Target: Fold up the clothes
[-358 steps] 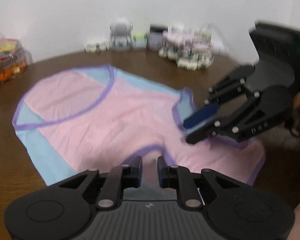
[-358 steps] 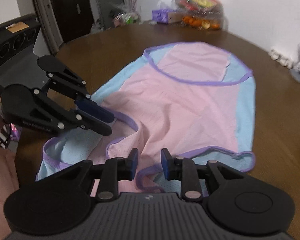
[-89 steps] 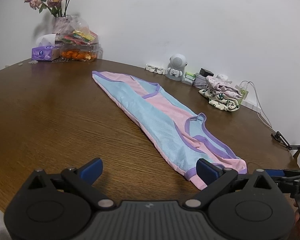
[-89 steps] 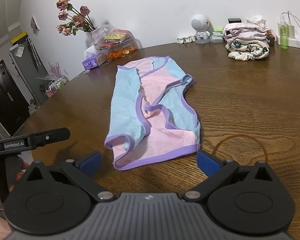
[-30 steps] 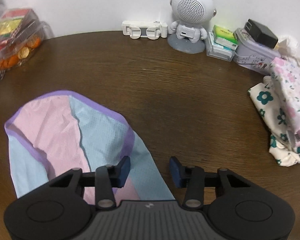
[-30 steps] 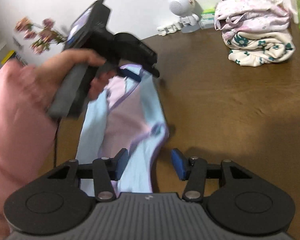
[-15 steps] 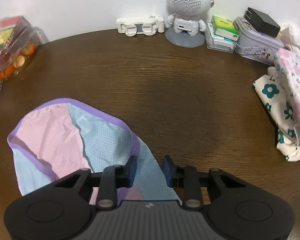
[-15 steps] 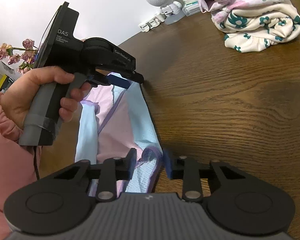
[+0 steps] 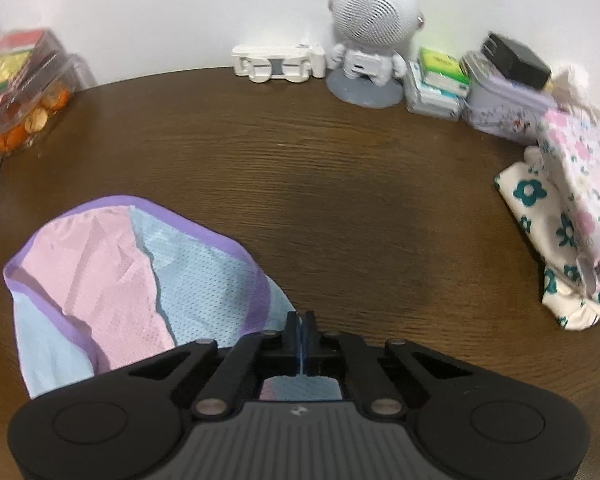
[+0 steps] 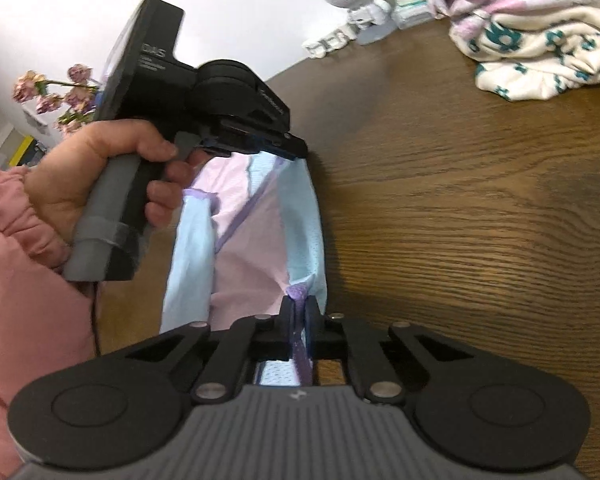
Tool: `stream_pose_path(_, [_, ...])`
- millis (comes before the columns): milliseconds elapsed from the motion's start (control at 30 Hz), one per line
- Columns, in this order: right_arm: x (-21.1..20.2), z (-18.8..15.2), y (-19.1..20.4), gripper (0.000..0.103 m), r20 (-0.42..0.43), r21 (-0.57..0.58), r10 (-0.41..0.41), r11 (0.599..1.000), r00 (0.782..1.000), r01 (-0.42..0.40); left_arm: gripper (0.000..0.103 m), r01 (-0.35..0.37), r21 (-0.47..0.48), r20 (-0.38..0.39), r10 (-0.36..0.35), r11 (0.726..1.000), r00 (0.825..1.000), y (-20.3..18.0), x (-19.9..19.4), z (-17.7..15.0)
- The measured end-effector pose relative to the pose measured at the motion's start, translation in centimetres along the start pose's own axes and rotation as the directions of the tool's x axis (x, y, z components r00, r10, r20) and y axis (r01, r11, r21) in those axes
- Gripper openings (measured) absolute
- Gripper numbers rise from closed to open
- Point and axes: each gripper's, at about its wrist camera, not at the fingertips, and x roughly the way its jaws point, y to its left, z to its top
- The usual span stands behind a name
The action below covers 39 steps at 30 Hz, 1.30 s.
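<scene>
A pink and light-blue garment (image 9: 140,272) with purple trim lies folded lengthwise on the brown wooden table (image 9: 360,200). In the left wrist view my left gripper (image 9: 300,322) has its jaws closing on the garment's blue right edge at the far end, and the pads pinch the thin fabric. The right wrist view shows the same garment (image 10: 252,256) running away from me. There my right gripper (image 10: 299,312) has its jaws closing on the purple hem at the near end, pads pressed on it. The left gripper (image 10: 294,151) bites the far corner, held by a person's hand (image 10: 112,176).
A pile of folded floral clothes (image 9: 572,232) sits at the right, the same pile (image 10: 540,40) in the right wrist view. A white robot speaker (image 9: 370,36), small boxes (image 9: 436,80) and a white holder (image 9: 278,62) line the wall. Snack packs (image 9: 20,92) lie left. A pink sleeve (image 10: 20,320) fills the lower left.
Both pairs of jaws have closed from half open onto the garment's right edge. Neither hand has shifted much.
</scene>
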Motion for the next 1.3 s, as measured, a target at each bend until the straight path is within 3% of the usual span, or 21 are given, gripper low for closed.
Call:
stream_pose_path(200, [-1.1,0.3,1.7,0.004,0.027,-0.079,0.031,0.996,0.999,-0.029,0.000,0.081,-0.051,0.070,-0.077,0.995,0.995,2.1,-1.8,-0.5])
stream_pose_path(367, [-2.2,0.2,3.5,0.003,0.024,-0.151,0.052,0.987,0.998,-0.048,0.000,0.156,-0.066,0.143,-0.145,0.986,0.979,4.1,-4.4,-1.4])
stream_pose_path(467, [-3.1,0.0,5.2,0.003,0.012,-0.210,0.078,0.975,0.997,-0.073,0.000,0.214,-0.074,0.197,-0.196,0.974,0.961,5.9,-6.6,-2.8])
stream_pose_path(600, [-3.9,-0.7,8.9,0.003,-0.040,-0.331,0.112,0.936,0.993,-0.119,0.000,0.309,-0.096,0.287,-0.270,0.946,0.919,10.1,-10.3,-6.5])
stream_pose_path(700, [-3.3,-1.9,11.8,0.003,-0.111,-0.417,0.115,0.896,0.987,-0.151,0.000,0.351,-0.135,0.341,-0.289,0.927,0.894,13.7,-11.9,-10.1])
stream_pose_path(800, [-1.8,-3.4,14.2,0.003,-0.188,-0.477,0.091,0.862,0.978,-0.172,0.000,0.362,-0.185,0.381,-0.273,0.913,0.883,17.1,-11.7,-14.1])
stream_pose_path(933, [1.0,-5.4,15.5,0.003,-0.254,-0.506,0.020,0.849,0.967,-0.151,0.000,0.382,-0.265,0.368,-0.274,0.885,0.889,20.4,-9.8,-17.6])
stream_pose_path(1100, [2.3,-7.5,15.8,0.004,-0.271,-0.519,-0.056,0.849,0.961,-0.097,0.000,0.387,-0.280,0.354,-0.280,0.879,0.892,21.3,-7.9,-18.4])
stream_pose_path(1267, [2.6,-8.1,15.0,0.007,-0.267,-0.488,-0.083,0.871,0.960,-0.060,0.000,0.367,-0.252,0.364,-0.264,0.895,0.893,20.8,-7.2,-17.9])
stream_pose_path(1300, [2.7,-8.1,14.7,0.012,-0.269,-0.476,-0.082,0.878,0.960,-0.058,0.000,0.359,-0.258,0.358,-0.256,0.897,0.898,20.8,-6.9,-17.8])
